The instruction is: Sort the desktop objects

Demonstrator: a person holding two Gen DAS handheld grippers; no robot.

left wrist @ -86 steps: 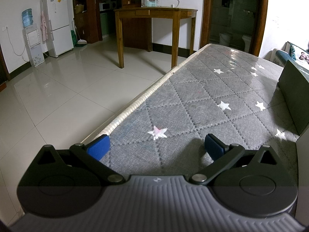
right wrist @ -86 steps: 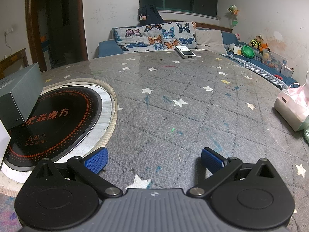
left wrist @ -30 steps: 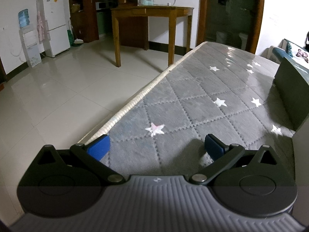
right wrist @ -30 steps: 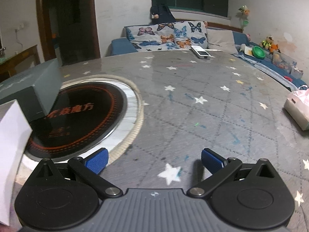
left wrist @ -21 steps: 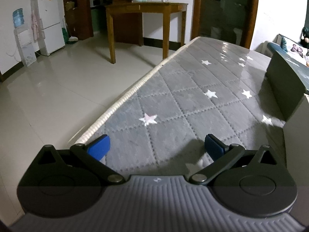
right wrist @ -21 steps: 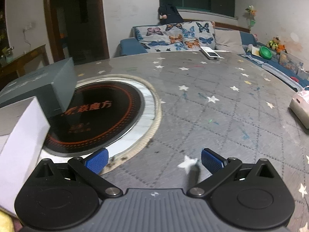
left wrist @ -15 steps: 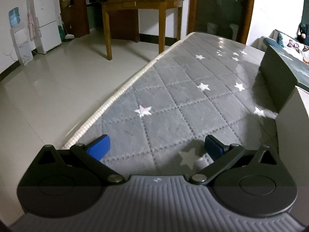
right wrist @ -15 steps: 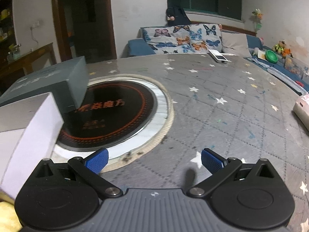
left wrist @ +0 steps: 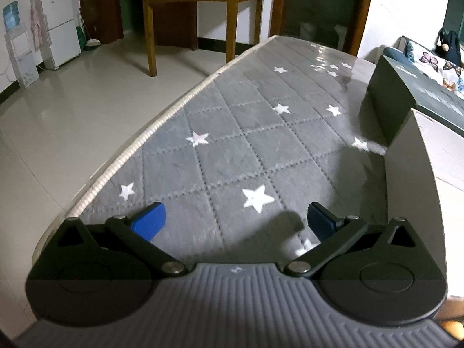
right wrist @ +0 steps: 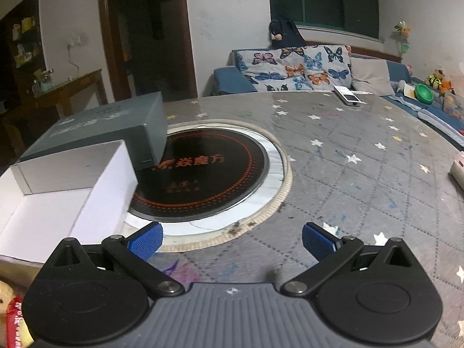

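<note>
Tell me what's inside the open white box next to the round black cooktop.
The white box shows a bare white floor and inner walls in the right wrist view; nothing lies on the visible part. Its near left corner runs out of frame, and the right gripper body covers the near edge, so those parts stay unknown.

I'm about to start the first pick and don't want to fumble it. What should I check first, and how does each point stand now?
1. Left gripper open, holding nothing: ok.
2. Right gripper open, holding nothing: ok.
3. White box open on top, seems empty: ok.
4. Grey box overlapping the round cooktop: not ok.
5. Red-wrapped item at the frame edge, identity: cannot tell.
</note>
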